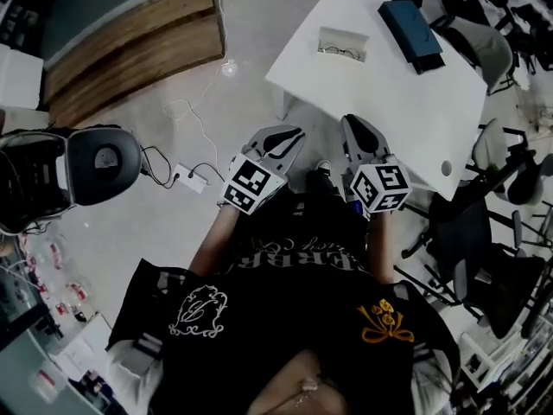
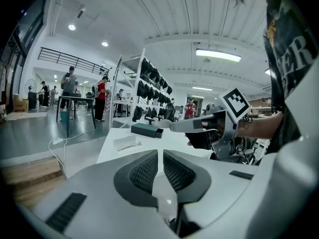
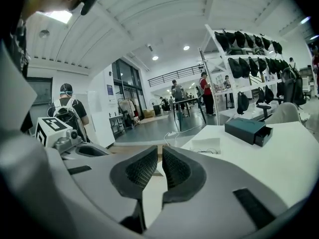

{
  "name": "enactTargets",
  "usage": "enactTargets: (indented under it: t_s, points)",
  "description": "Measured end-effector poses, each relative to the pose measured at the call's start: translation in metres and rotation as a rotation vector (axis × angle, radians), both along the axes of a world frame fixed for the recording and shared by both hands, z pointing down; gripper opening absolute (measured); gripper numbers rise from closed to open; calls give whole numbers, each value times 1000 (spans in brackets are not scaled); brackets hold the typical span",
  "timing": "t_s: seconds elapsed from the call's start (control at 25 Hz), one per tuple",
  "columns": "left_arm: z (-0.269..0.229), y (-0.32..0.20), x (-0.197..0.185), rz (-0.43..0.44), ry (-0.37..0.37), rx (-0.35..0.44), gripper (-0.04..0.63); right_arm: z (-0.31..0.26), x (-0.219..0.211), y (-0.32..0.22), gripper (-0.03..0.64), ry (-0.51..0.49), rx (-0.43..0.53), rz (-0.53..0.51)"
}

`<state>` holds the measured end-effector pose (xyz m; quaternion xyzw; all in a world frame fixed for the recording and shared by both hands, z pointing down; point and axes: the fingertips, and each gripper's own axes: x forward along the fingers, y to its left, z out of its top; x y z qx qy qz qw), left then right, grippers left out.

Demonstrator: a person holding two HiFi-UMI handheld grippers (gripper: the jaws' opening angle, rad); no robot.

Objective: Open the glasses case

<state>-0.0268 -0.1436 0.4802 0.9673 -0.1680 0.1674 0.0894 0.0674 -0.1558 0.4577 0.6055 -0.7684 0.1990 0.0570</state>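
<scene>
Item: glasses case (image 1: pixel 412 26), dark teal box, shut, on the far part of the white table (image 1: pixel 406 111); long axis slanting far-left to near-right.
Beside it, leftward on the table: spectacles (image 1: pixel 343 52) on a pale wrapper.
Tools: left gripper (image 1: pixel 285 138) and right gripper (image 1: pixel 359 132), both short of the table's near edge, jaws nearly together with a slim gap, nothing between.
Case lay ahead and rightward; right gripper judged nearer.
Writing: none legible on the case; black shirt (image 1: pixel 285 301) lettering unreadable.
</scene>
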Motion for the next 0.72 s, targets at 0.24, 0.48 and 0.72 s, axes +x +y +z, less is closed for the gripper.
enactTargets:
  t_s: [0.24, 0.48, 0.72]
  points:
    - [-8, 24, 11, 46, 34, 10, 29, -7, 4, 39, 23, -12, 12, 56]
    - [-19, 51, 30, 113, 56, 0, 29, -17, 9, 72, 16, -15, 34, 69]
    - [-30, 89, 57, 106, 80, 8, 29, -20, 29, 125, 15, -21, 33, 81]
